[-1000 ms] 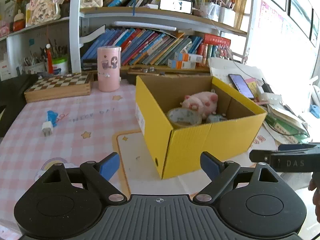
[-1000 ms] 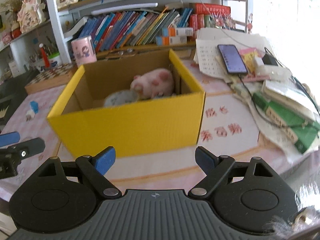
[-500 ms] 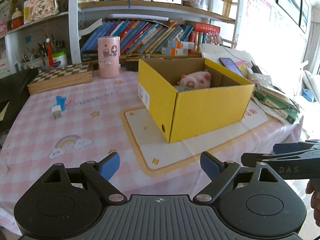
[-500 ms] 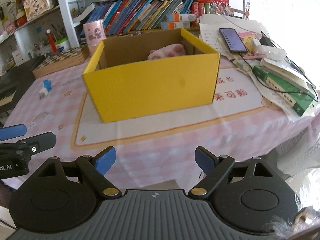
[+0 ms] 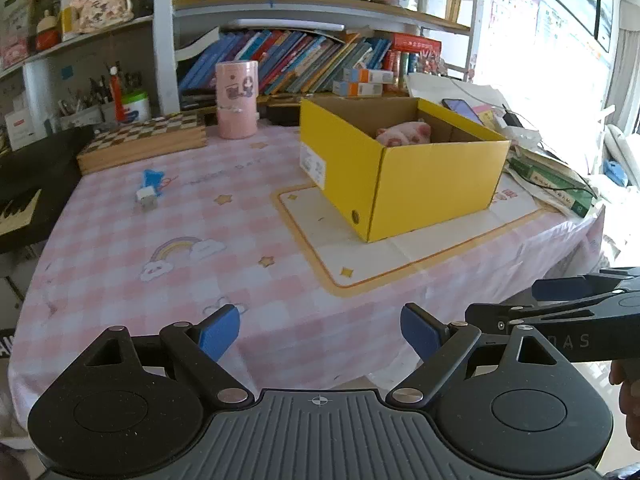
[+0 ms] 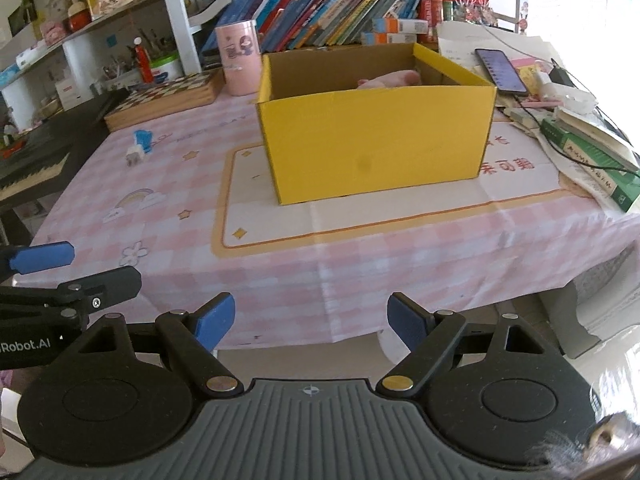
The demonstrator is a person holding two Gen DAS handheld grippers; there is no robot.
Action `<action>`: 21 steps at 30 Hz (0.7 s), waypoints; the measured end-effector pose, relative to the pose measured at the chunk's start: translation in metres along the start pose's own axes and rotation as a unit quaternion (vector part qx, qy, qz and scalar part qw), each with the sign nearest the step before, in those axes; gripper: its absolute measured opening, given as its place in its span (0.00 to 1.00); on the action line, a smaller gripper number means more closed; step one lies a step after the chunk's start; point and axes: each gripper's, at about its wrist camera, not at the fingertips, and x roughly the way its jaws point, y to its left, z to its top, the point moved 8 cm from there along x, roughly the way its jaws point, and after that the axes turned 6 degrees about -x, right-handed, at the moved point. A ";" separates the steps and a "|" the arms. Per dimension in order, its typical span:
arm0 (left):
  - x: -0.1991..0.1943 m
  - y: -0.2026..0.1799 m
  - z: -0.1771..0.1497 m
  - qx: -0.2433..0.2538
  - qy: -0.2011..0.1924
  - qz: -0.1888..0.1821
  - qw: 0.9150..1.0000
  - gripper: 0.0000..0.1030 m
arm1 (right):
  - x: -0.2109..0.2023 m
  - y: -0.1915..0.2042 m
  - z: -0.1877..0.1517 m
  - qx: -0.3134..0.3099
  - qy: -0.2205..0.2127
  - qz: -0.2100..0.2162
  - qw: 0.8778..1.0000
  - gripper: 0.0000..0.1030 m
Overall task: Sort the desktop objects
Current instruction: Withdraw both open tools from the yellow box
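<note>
Nearest the lens, the left gripper point(image 5: 320, 334) hangs over the near edge of the table point(image 5: 120, 264), its blue pads spread wide with nothing between them and nothing touched. Beside it on the right, the right gripper point(image 6: 310, 316) is likewise agape and empty; its jaws have just been closing slightly, with only air between the pads, and it sits out past the table edge, above the hanging cloth. Each tool shows in the other's view: the right one juts in from the right edge of the left view, the left one from the left edge of the right view, side by side and apart.

Beyond them, a pink checked cloth point(image 5: 240, 216) covers the table, with a cream mat point(image 6: 360, 216) bordered in orange laid on it. On the mat stands an open yellow box point(image 5: 432, 184); a pink plush pig point(image 5: 404, 134) lies inside, only its top showing over the wall. Well to the left of the box, a small blue and white item point(image 5: 150, 190) rests alone on the cloth; what it is cannot be told.

Farther back, a wooden chessboard case point(image 5: 144, 142) and a pink cylinder point(image 5: 236, 98) stand near the far edge. To the right of the box, a phone point(image 6: 500, 70) lies on papers and books point(image 6: 592, 160). Behind everything, shelves point(image 5: 312, 56) hold rows of leaning books.
</note>
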 end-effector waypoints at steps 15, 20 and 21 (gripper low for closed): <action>-0.024 0.048 -0.013 -0.029 -0.008 0.030 0.999 0.87 | 0.002 0.058 -0.002 -0.034 0.004 0.040 0.999 0.77; -0.031 0.062 -0.015 -0.037 -0.014 0.041 0.998 0.87 | 0.005 0.075 0.002 -0.045 0.001 0.048 0.998 0.77; -0.033 0.065 -0.015 -0.039 -0.016 0.043 0.998 0.87 | 0.005 0.077 0.003 -0.046 0.001 0.049 0.998 0.77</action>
